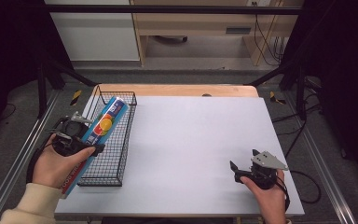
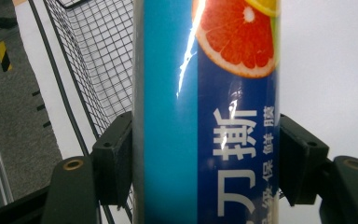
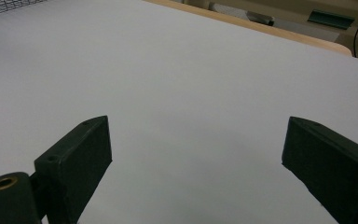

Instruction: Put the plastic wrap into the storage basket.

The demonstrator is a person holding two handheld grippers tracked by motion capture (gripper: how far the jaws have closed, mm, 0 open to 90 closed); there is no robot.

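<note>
White Chinese characters and a cut orange fruit are printed on the blue box point(image 2: 205, 116). It is pinched by the left tool point(image 1: 77, 135) and held tilted over the wire basket point(image 1: 116, 154). The right tool point(image 1: 244, 168) is spread wide, empty, above the table point(image 1: 191, 130).

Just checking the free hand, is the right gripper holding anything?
No, the right gripper has its jaws wide apart with nothing between them, just the bare white table showing.
</note>
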